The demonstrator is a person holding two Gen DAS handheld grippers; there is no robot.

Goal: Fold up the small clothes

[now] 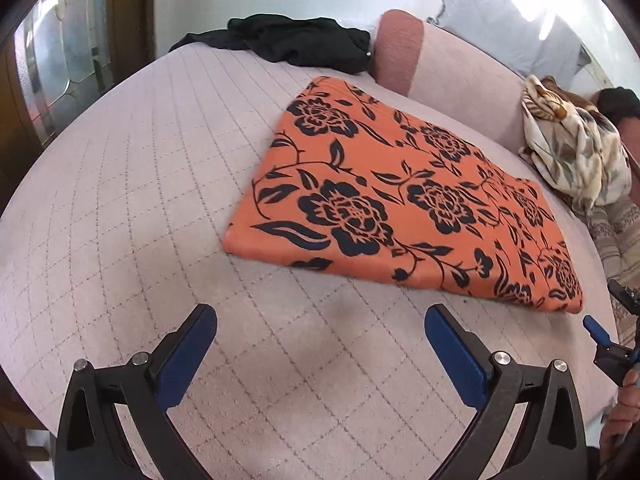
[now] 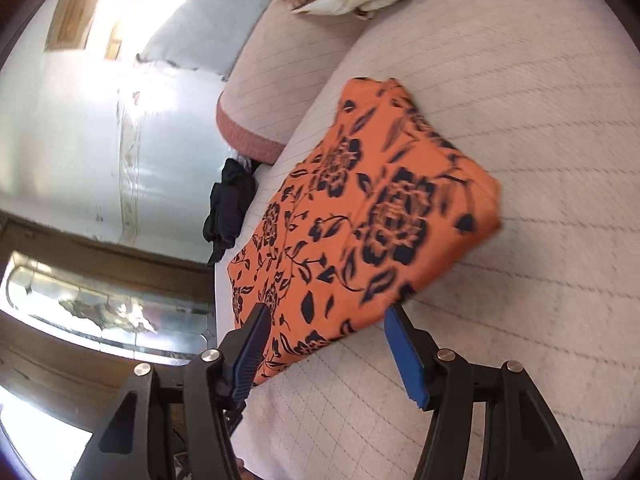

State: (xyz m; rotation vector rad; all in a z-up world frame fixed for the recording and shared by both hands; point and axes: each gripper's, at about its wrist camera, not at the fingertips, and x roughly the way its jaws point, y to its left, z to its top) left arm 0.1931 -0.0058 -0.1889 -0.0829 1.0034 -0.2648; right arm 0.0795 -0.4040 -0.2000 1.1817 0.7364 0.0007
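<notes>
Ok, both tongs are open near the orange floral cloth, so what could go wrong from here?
1. The orange floral cloth already lies folded flat; the right tongs, open at its near edge, could pinch only the top layer and undo the fold.
2. The left tongs hover over bare quilted bedspread and may snag it instead.
3. The right-wrist view is blurred, so aim could be off.
</notes>
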